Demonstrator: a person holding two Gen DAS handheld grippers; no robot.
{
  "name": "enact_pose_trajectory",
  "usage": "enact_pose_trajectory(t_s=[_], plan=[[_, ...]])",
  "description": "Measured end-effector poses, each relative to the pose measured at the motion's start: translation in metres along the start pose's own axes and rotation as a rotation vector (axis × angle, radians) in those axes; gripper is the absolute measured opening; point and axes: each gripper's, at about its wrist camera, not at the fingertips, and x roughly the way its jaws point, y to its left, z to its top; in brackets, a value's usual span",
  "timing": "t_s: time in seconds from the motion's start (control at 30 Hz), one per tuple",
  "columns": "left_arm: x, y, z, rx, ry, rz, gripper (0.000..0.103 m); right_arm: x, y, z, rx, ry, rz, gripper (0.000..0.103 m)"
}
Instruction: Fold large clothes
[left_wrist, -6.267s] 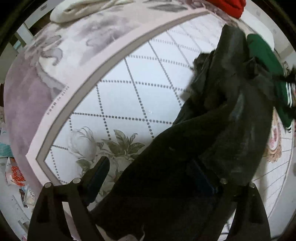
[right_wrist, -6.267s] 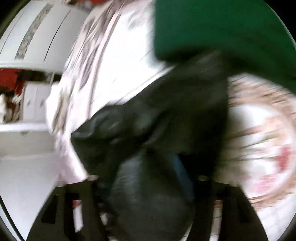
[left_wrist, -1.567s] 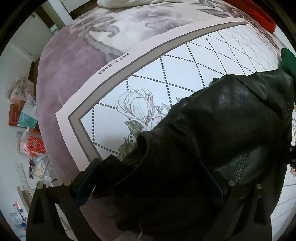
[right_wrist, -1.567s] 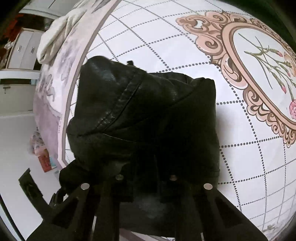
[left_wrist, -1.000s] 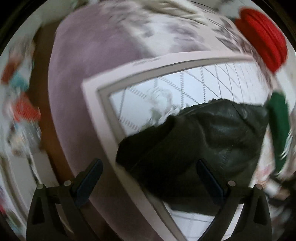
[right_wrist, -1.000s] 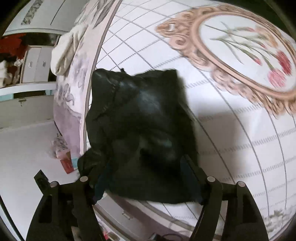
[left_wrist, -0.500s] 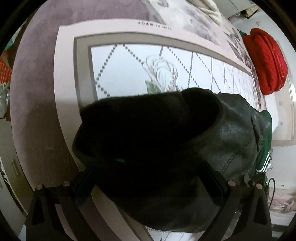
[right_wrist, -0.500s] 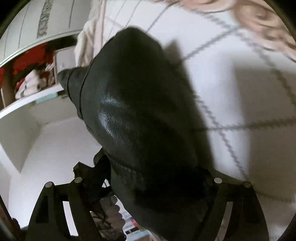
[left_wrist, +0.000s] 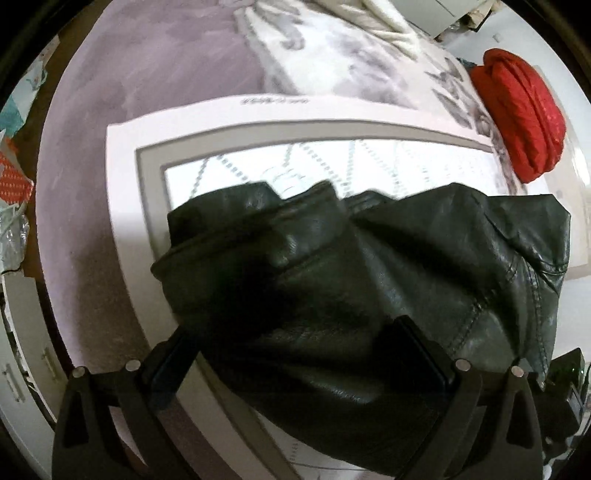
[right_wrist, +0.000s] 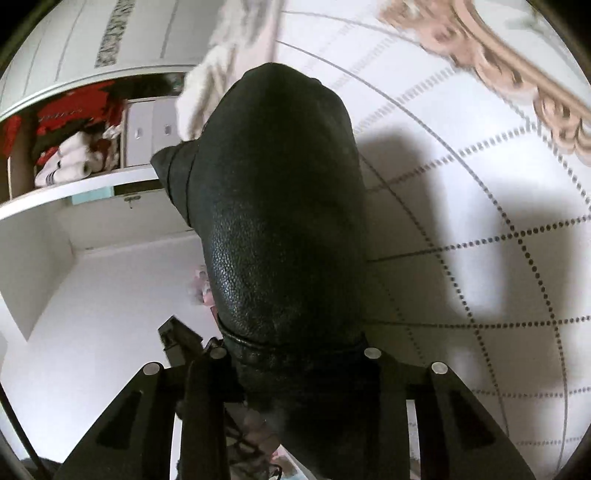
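A black leather jacket (left_wrist: 369, 280) is bunched into a thick bundle over the patterned bed cover (left_wrist: 125, 192). In the left wrist view it fills the space between my left gripper's (left_wrist: 295, 354) fingers, which stand wide apart around it. In the right wrist view the jacket (right_wrist: 280, 206) rises as a tall dark mass, lifted off the bed and casting a shadow. My right gripper (right_wrist: 295, 373) holds its lower hem between narrowed fingers.
A red padded garment (left_wrist: 524, 118) lies at the far right of the bed and a cream garment (left_wrist: 384, 22) at the far edge. In the right wrist view a white wardrobe shelf (right_wrist: 74, 192) with red and white clothes stands left, beyond the bed's edge.
The jacket was folded down into a compact bundle. Both grippers opened, swung round and came back onto it. The right gripper has narrowed on the hem and the bundle is lifted.
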Motion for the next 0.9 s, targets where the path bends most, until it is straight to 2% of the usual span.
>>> enact_pose_trajectory(t_s=[0.13,0.33,0.43,0.6,0.77,0.9], plan=[[-0.009,-0.040,0.011,0.045,-0.013,-0.038,0.103,-0.037,0.018,0.007,-0.030,-0.025,0.004,0.035],[-0.002,-0.134,0.034,0.139,-0.018,-0.119,0.103,-0.113,0.030,0.038,-0.012,-0.118,0.020,0.034],[0.009,-0.196,0.050,0.195,-0.026,-0.166,0.103,-0.160,0.037,0.066,-0.009,-0.185,0.027,0.034],[0.028,-0.324,0.075,0.309,-0.059,-0.259,0.103,-0.263,0.045,0.121,-0.012,-0.332,0.056,0.034],[0.069,-0.448,0.086,0.455,-0.075,-0.316,0.103,-0.362,0.016,0.187,0.004,-0.448,0.107,0.034],[0.141,-0.519,0.079,0.577,-0.028,-0.275,0.103,-0.411,-0.063,0.257,0.063,-0.454,0.144,0.034]])
